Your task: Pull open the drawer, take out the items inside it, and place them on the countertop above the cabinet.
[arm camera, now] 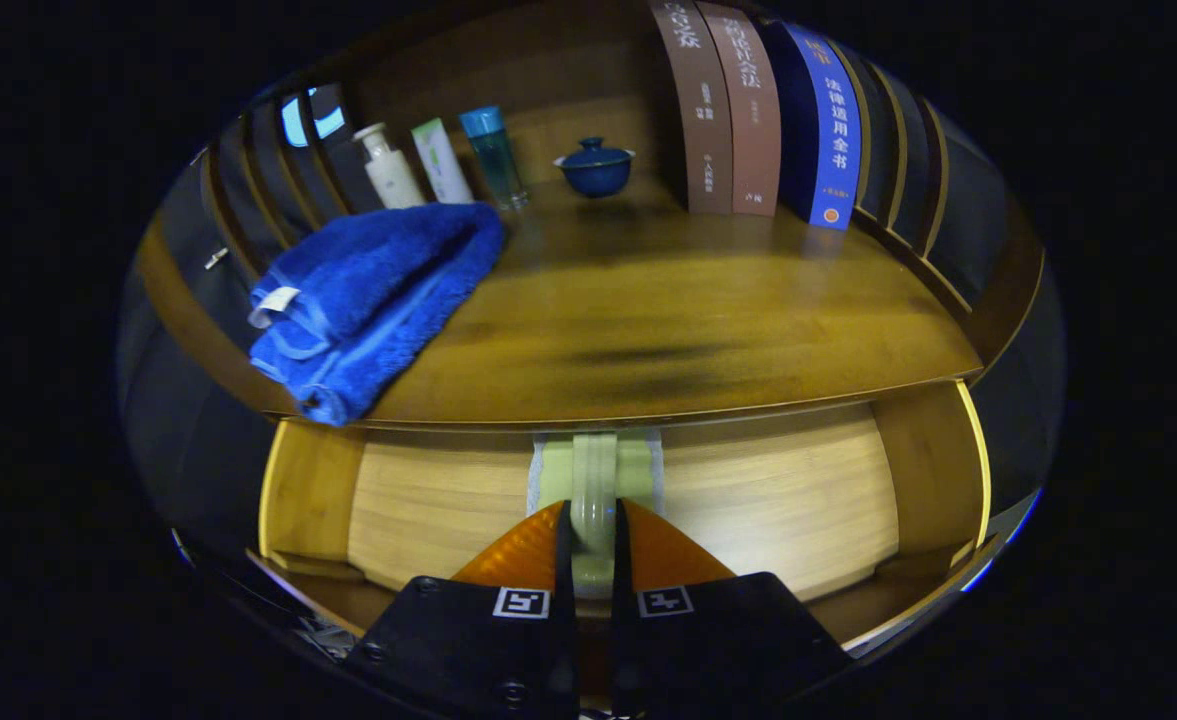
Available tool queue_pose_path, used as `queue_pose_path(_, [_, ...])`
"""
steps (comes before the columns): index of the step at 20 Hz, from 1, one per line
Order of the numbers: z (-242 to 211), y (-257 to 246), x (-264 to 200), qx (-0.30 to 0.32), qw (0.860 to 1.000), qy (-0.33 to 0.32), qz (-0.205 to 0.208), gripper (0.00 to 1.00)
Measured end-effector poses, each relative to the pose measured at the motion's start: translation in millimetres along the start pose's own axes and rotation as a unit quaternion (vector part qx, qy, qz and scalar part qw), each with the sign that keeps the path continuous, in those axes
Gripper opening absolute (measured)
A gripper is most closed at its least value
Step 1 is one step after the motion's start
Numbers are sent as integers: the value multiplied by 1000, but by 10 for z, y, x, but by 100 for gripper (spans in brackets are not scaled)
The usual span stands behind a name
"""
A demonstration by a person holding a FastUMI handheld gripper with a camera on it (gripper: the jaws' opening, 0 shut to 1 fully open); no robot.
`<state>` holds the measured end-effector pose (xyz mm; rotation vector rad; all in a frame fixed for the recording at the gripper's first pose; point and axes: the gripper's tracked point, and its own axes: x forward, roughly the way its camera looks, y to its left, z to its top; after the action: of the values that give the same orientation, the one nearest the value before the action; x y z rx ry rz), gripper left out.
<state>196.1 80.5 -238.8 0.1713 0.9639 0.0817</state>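
the gripper [593,525] has its two fingers closed on a pale green item [594,490] that stands up between them, a narrow rounded piece pinched on both sides. the item rises just above the fingertips, and behind it a wider pale green part with whitish edges reaches up to the underside of the counter's front edge. what the item is exactly cannot be told.

the drawer [768,490] is pulled open below the counter [668,320]. its light wooden floor shows on both sides of the fingers, and its side walls stand at the left and right ends. the held item is over the middle of the drawer, close to the counter's front edge.

on the counter, a folded blue towel [378,300] lies at the front left corner, one end hanging slightly over the front edge, a white tag on its left side. along the back edge behind the towel stand a white bottle [390,168], a white tube [441,160] with green marks and a blue-capped clear bottle [495,155], close together in a row. a dark blue lidded bowl [595,167] sits near the back middle, apart from the bottles. to its right, three books [758,110] stand upright side by side at the back right, two brown and one blue.
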Motion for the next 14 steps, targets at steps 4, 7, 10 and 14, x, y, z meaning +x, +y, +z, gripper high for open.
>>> queue_pose_path(4, [-65, 152, -261, -12, 1000, 4, 24, 17])
queue_pose_path(7, [-66, 221, -431, -13, 999, -5, 34, 17])
queue_pose_path(10, [33, 273, -647, -14, 999, -21, 44, 17])
queue_pose_path(14, [325, 257, -860, -27, 998, -51, 40, 17])
